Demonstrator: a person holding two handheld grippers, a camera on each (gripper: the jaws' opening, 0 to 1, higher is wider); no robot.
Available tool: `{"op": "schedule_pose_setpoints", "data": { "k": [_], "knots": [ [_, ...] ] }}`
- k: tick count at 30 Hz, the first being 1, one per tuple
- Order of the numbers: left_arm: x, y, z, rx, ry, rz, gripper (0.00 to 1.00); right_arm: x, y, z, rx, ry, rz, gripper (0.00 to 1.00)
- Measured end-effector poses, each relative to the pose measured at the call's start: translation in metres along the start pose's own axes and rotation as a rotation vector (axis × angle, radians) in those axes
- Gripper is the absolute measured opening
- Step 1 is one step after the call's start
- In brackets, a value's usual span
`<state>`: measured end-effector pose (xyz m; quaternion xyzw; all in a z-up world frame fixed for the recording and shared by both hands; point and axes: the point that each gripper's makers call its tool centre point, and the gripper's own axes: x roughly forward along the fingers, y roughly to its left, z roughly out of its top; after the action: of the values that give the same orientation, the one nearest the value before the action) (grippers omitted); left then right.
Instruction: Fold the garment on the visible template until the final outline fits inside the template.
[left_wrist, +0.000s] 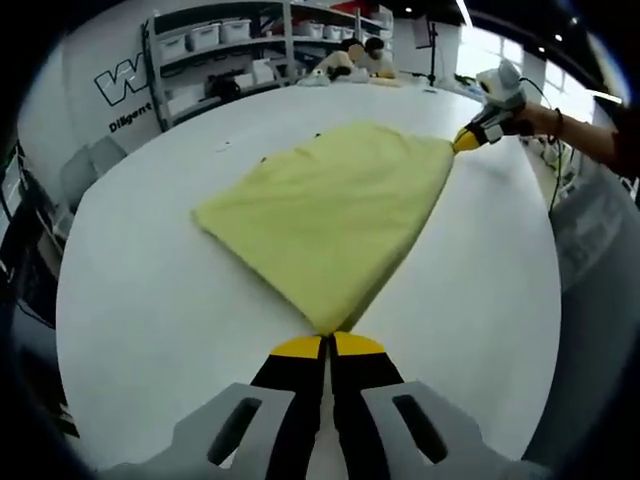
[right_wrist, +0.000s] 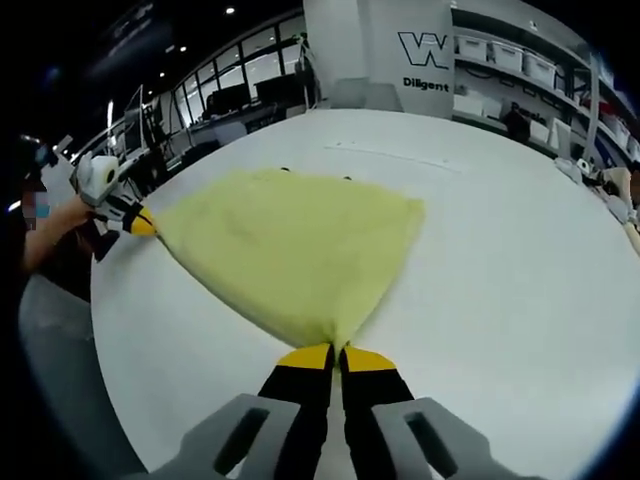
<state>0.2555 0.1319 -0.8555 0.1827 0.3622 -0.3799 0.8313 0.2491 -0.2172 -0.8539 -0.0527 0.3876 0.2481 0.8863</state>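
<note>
Left gripper view: both tools pinch garment corners.

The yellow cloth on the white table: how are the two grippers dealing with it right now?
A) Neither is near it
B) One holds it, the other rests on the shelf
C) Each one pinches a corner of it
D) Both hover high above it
C: the left gripper is closed on one corner of the yellow cloth, and the right gripper is closed on another corner.

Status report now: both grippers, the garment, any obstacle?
Left gripper shut on garment corner. Right gripper shut on opposite corner. Garment on white table. No obstacle seen.
</note>
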Motion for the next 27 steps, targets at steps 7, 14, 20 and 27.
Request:
{"op": "schedule_pose_setpoints", "data": {
  "k": [7,14,20,27],
  "knots": [
    [-0.006,-0.009,-0.008,-0.005,0.008,-0.024,0.01,-0.005,0.008,-0.007,-0.006,0.015,0.015,0.00],
    [-0.009,-0.018,-0.017,0.002,0.039,-0.040,0.01,-0.010,0.013,-0.013,-0.005,0.031,0.023,0.00],
    [-0.013,-0.020,-0.020,-0.007,0.046,-0.046,0.01,-0.014,0.020,-0.018,-0.012,0.045,0.034,0.00],
    [-0.018,-0.026,-0.027,-0.011,0.058,-0.056,0.01,-0.019,0.028,-0.024,-0.015,0.057,0.045,0.00]
  ]
}}
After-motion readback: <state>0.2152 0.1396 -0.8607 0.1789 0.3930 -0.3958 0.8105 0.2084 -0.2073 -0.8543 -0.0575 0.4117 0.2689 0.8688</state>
